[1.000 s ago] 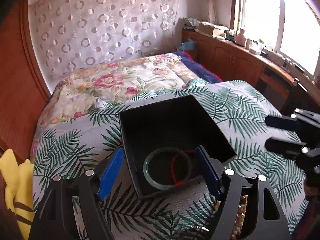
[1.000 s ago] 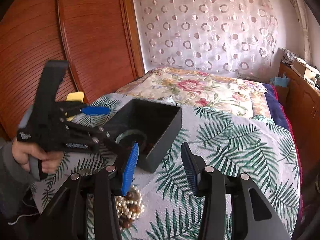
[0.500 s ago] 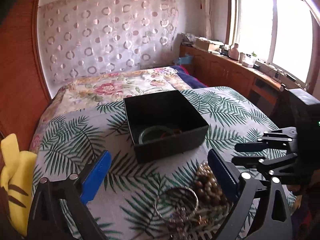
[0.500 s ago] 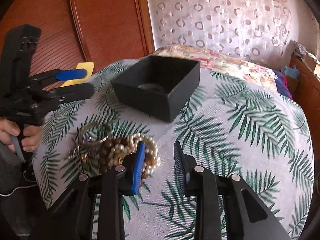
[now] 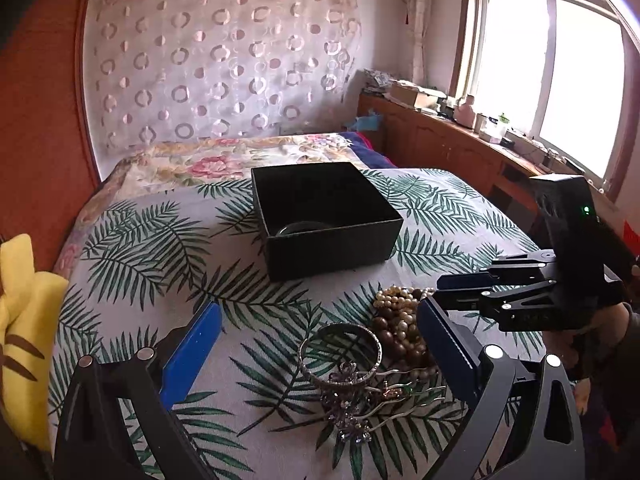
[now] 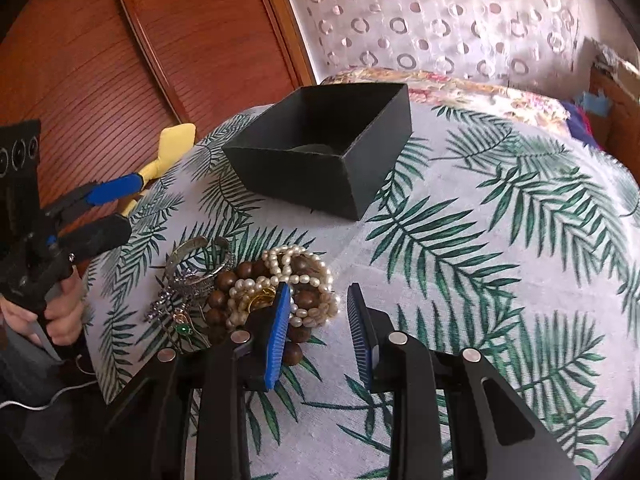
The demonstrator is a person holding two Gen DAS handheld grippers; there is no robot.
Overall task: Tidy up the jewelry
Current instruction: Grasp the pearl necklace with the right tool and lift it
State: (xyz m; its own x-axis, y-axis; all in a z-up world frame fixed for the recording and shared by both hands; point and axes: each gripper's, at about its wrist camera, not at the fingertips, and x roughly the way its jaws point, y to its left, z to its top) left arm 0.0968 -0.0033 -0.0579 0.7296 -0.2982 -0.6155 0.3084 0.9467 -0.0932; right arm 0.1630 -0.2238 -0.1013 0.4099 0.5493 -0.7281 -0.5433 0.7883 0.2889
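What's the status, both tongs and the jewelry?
Left tongs open, empty, over silver bangle. Right tongs open beside pearl strand. Black box holds one bangle. Path clear.

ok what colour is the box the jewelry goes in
Black, inside and out. The box shows best in the right wrist view.

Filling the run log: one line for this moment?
left tongs: open | right tongs: open, at pearl bead strand | black square box: holds bangle

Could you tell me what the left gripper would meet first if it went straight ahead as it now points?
Probably the silver bangle on the jewelry pile, between the left gripper's open jaws; the black box lies beyond. Depth is uncertain.
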